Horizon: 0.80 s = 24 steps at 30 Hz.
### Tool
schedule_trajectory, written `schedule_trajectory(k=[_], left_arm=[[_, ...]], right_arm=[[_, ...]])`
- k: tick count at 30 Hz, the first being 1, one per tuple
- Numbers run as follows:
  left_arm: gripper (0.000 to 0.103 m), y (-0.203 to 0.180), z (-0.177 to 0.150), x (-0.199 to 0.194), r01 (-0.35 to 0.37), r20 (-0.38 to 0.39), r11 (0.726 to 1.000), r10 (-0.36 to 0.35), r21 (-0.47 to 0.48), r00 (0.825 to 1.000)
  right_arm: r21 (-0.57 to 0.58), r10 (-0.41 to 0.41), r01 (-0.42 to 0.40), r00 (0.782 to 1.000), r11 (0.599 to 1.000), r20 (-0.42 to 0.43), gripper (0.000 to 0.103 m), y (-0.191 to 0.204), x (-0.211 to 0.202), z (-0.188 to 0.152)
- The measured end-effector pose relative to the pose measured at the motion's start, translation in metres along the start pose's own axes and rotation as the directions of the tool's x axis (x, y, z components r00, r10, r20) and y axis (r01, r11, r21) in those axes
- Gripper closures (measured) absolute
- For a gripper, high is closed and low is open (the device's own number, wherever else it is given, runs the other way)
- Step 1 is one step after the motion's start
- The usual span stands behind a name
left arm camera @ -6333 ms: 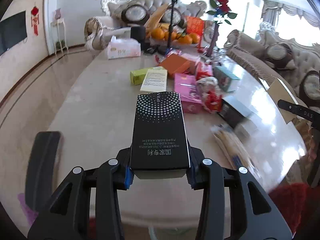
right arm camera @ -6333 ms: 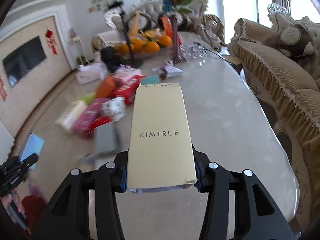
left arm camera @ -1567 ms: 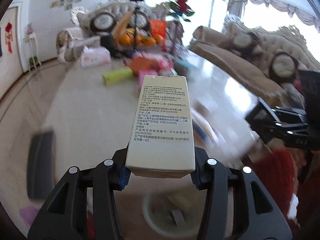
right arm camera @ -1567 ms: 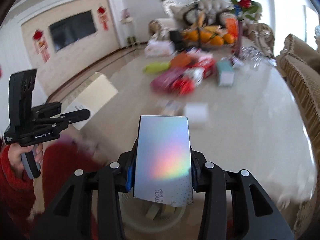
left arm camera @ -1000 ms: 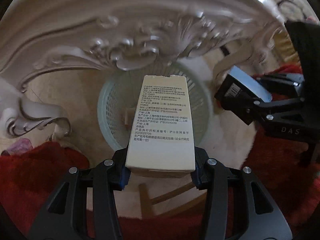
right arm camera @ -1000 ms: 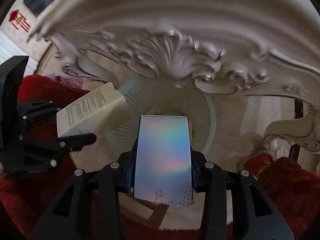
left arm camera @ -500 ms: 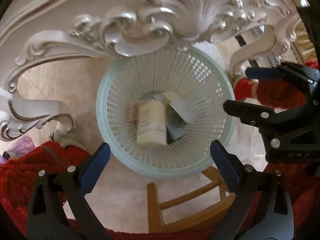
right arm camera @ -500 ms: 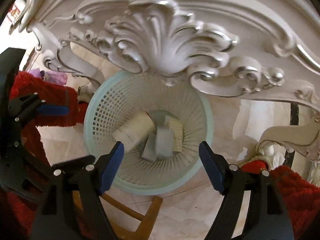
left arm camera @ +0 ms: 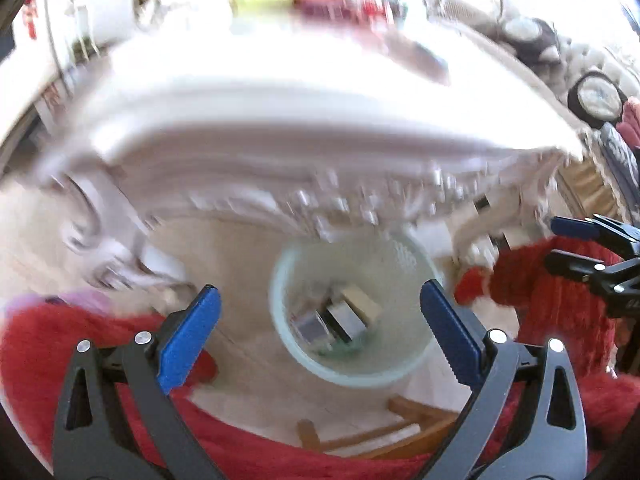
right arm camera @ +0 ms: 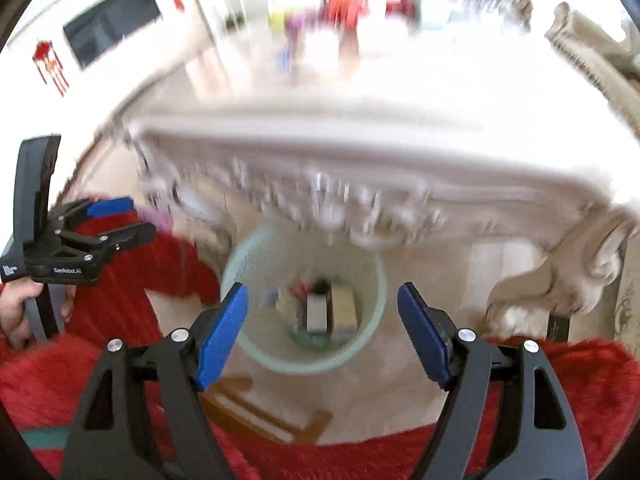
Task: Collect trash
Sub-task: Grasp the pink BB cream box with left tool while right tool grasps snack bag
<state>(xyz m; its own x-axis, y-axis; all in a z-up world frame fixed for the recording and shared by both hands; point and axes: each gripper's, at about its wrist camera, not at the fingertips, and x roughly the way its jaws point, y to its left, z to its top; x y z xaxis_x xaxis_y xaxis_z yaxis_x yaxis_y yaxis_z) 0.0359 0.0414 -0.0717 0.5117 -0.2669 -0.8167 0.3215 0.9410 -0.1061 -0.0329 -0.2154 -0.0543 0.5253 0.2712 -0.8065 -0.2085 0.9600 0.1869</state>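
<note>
Blue-padded left tool (left arm camera: 320,328) and right tool (right arm camera: 322,330) wide open (both empty) above basket (left arm camera: 288,344)

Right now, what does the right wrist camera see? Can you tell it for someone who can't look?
The right gripper is open and empty above a pale green basket with a few small boxes inside, on the floor under a carved white table. The left gripper, also open, shows at the left edge over red fabric. The picture is blurry.
</note>
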Motion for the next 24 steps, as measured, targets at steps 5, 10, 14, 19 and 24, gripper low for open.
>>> schedule_trajectory(k=[5, 10, 14, 19, 24], left_arm=[[0.006, 0.002, 0.067, -0.04, -0.065, 0.173, 0.998, 0.064, -0.004, 0.983], [0.006, -0.002, 0.141, -0.031, -0.08, 0.255, 0.997, 0.074, 0.013, 0.964], [0.006, -0.007, 0.201, 0.003, -0.09, 0.237, 0.995, 0.079, 0.036, 0.968], [0.006, -0.014, 0.247, 0.052, -0.083, 0.185, 0.993, 0.067, 0.08, 0.98], [0.006, -0.016, 0.269, 0.095, -0.082, 0.124, 0.99, 0.067, 0.116, 0.99]], right_arm=[[-0.023, -0.014, 0.018, 0.982, 1.0, 0.187, 0.03, 0.012, -0.023, 0.047], [-0.066, -0.042, 0.057, 0.978, 0.996, 0.206, 0.03, 0.021, 0.008, 0.096], [-0.055, -0.039, 0.05, 0.984, 0.997, 0.176, 0.03, 0.018, 0.031, 0.12], [-0.043, -0.038, 0.045, 0.987, 0.998, 0.154, 0.03, 0.014, 0.043, 0.133], [-0.066, -0.031, 0.04, 0.991, 0.997, 0.129, 0.03, 0.016, 0.049, 0.133]])
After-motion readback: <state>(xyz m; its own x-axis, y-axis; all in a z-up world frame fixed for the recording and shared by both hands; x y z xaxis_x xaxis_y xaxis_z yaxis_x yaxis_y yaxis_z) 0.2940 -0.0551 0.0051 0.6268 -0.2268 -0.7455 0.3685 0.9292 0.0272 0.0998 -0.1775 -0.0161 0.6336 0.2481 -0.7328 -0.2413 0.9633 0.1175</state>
